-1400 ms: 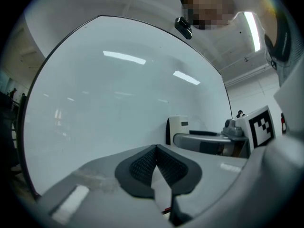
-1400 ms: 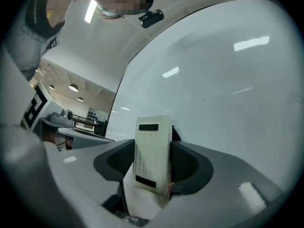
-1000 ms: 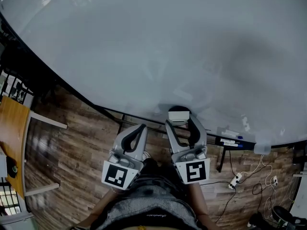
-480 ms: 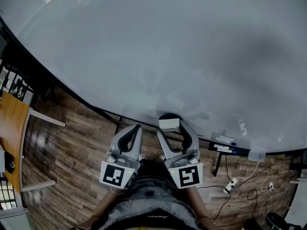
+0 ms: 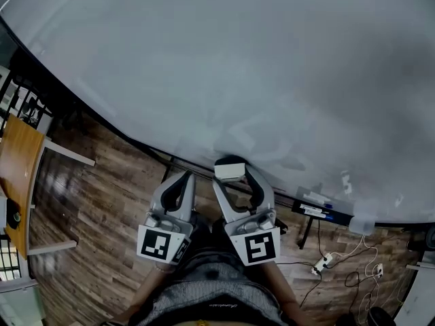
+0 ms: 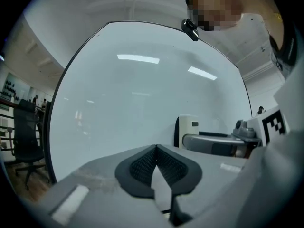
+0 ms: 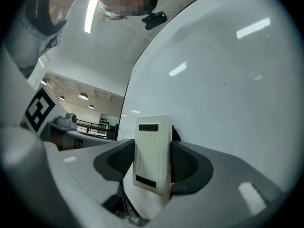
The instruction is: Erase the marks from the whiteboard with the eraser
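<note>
The whiteboard (image 5: 258, 60) fills the upper head view and looks wiped pale, with only faint smudges near its lower edge. No clear marker line shows on it. My right gripper (image 5: 232, 173) is shut on the white block eraser (image 5: 230, 168), held close to the board's bottom edge. In the right gripper view the eraser (image 7: 152, 153) stands upright between the dark pads, the board (image 7: 228, 80) just beyond it. My left gripper (image 5: 181, 180) hangs beside the right one, shut and empty. Its tips (image 6: 156, 151) meet in the left gripper view, where the eraser (image 6: 188, 129) shows at right.
A marker tray (image 5: 319, 210) with pens runs under the board's right part. Cables and a power strip (image 5: 325, 261) lie on the wood floor at lower right. A wooden table (image 5: 17, 175) stands at the left. An office chair (image 6: 26, 144) is left of the board.
Both grippers have drifted left along the board's lower edge, eraser still clamped. A short red mark at the top edge half a second ago is out of frame.
</note>
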Demonstrator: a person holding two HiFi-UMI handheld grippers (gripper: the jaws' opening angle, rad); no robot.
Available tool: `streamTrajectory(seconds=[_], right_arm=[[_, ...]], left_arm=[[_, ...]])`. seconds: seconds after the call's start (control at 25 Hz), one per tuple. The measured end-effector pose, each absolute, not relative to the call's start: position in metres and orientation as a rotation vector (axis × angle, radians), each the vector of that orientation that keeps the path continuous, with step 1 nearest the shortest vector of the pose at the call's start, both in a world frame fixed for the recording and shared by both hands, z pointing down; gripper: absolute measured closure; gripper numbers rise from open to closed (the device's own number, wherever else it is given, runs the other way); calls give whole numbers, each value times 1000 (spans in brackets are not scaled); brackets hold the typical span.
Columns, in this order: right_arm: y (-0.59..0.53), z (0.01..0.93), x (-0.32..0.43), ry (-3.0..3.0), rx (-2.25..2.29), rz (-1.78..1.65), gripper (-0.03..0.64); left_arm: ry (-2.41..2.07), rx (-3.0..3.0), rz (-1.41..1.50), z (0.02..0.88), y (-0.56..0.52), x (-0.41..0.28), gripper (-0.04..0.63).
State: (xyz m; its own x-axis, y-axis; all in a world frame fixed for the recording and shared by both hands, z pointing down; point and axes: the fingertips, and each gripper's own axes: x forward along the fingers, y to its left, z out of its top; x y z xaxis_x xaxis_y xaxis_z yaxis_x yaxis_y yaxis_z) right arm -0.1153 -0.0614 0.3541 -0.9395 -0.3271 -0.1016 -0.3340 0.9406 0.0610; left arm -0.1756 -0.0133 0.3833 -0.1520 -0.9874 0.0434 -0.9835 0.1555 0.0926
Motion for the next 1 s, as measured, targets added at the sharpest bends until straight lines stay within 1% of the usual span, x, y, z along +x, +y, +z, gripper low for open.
streamTrajectory(seconds=[0.24, 0.44, 1.0], right_arm=[[-56, 358, -124, 3017, -477, 120, 376], [-48, 358, -151, 3013, -480, 129, 376], [-10, 351, -264, 3006, -498, 151, 376]], left_arm=[[-2333, 1972, -72, 384, -14, -186, 592], [-2298, 2007, -59, 385, -14, -207, 592], [-2266, 2077, -51, 375, 7, -320, 592]])
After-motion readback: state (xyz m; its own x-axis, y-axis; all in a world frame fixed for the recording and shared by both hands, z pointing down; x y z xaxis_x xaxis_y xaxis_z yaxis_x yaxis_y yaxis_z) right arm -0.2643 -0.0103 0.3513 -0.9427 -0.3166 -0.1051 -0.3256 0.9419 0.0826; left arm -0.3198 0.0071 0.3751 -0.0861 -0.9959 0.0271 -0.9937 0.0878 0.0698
